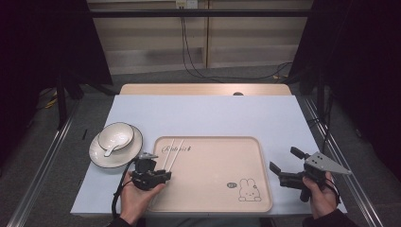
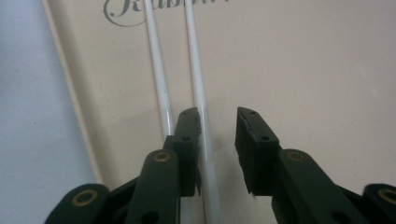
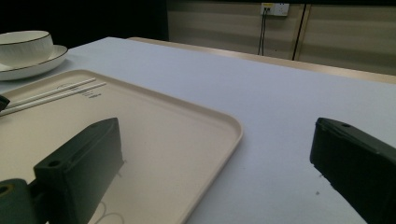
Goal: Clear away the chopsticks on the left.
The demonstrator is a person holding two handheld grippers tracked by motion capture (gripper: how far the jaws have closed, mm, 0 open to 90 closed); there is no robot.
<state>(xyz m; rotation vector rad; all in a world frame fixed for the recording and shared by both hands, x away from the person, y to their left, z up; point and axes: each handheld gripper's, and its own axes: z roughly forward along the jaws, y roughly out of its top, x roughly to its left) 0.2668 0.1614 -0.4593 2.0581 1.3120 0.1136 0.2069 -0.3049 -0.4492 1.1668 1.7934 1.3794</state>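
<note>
Two white chopsticks (image 1: pixel 171 151) lie side by side on the left part of a beige tray (image 1: pixel 213 165), near its printed script. My left gripper (image 1: pixel 161 175) hovers over their near ends, at the tray's near-left corner. In the left gripper view my left gripper (image 2: pixel 218 114) is open; one chopstick (image 2: pixel 195 70) runs between the jaws along the left jaw's inner face. The other chopstick (image 2: pixel 156 70) passes under that jaw. Right of the tray, my right gripper (image 1: pixel 285 159) is held wide open with nothing in it, and it points back across the tray (image 3: pixel 187 140).
A white bowl (image 1: pixel 117 135) with a spoon (image 1: pixel 109 150) rests on a dark-rimmed plate (image 1: pixel 97 153) left of the tray. A rabbit drawing (image 1: pixel 248 189) marks the tray's near-right corner. The pale table (image 1: pixel 213 113) stretches behind the tray.
</note>
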